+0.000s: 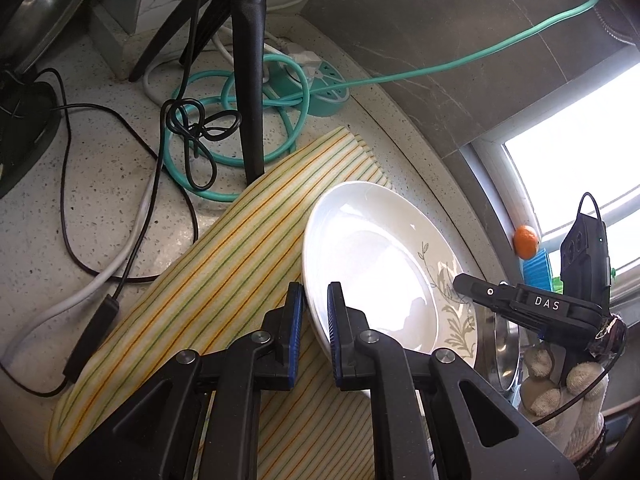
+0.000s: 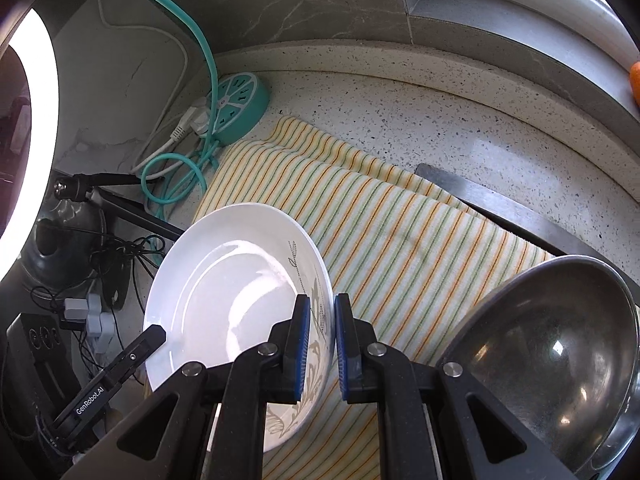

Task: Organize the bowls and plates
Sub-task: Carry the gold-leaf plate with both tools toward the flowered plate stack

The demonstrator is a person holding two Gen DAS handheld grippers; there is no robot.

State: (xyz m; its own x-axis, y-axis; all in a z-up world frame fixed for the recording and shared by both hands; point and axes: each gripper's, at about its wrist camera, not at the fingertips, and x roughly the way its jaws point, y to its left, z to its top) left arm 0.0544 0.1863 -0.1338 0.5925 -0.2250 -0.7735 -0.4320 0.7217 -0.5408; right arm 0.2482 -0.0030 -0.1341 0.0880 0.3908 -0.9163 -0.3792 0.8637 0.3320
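Observation:
A white plate (image 1: pixel 372 264) with a grey leaf pattern is held tilted above the striped cloth (image 1: pixel 200 280) by both grippers. My left gripper (image 1: pixel 316 296) is shut on its left rim. In the right wrist view the plate (image 2: pixel 228 292) has my right gripper (image 2: pixel 323 308) shut on its patterned right rim. Each gripper shows in the other's view: the right gripper (image 1: pixel 460 280), held by a gloved hand (image 1: pixel 560 384), and the left gripper (image 2: pixel 156 334). A steel bowl (image 2: pixel 552 360) sits at the right on the cloth (image 2: pixel 400 240).
A teal power strip (image 1: pixel 328 88) with coiled teal cable and black and white cords lies at the back left. A black tripod leg (image 1: pixel 250 80) stands on the speckled counter (image 1: pixel 100 168). A steel sink edge (image 2: pixel 500 204) borders the cloth. An orange fruit (image 1: pixel 526 242) rests on the windowsill.

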